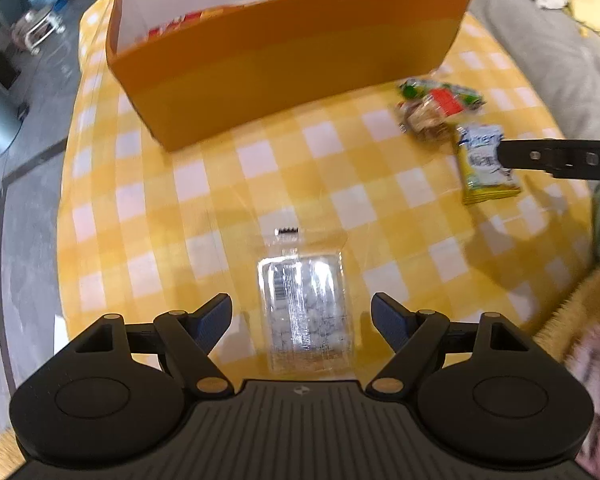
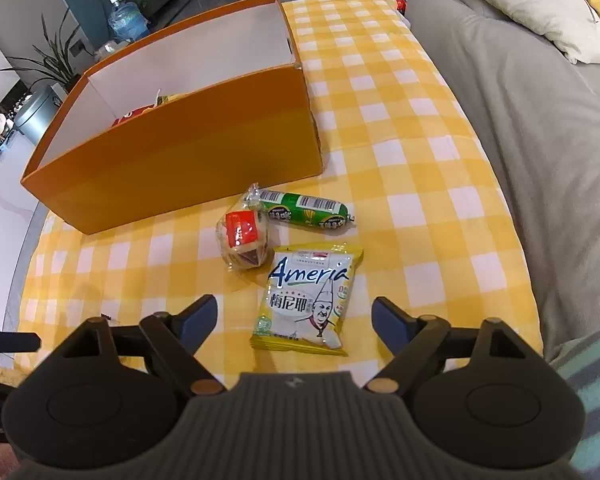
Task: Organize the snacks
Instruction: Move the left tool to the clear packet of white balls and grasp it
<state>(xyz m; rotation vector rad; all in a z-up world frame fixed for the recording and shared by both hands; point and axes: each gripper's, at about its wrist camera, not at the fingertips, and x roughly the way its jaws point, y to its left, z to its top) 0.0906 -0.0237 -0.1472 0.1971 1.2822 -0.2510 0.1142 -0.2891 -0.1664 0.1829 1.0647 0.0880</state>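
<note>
Yellow-and-white printed snack packet (image 2: 310,300) lies flat on the yellow-and-white checked tablecloth (image 2: 420,160), long axis running away from the right gripper (image 2: 294,322), printed top edge at the far end. It sits between the spread jaws, touching neither; nothing held. Just beyond it: a clear-wrapped pastry with a red label (image 2: 242,238) and a green sausage stick (image 2: 306,210) lying crosswise. Farther ahead and left, the open orange cardboard box (image 2: 188,160) with packets inside.

Left gripper (image 1: 302,320): jaws spread, empty. Clear plastic packet of pale pieces (image 1: 308,308) lies between them, untouched, long axis pointing away, toothed seal at the far end.
</note>
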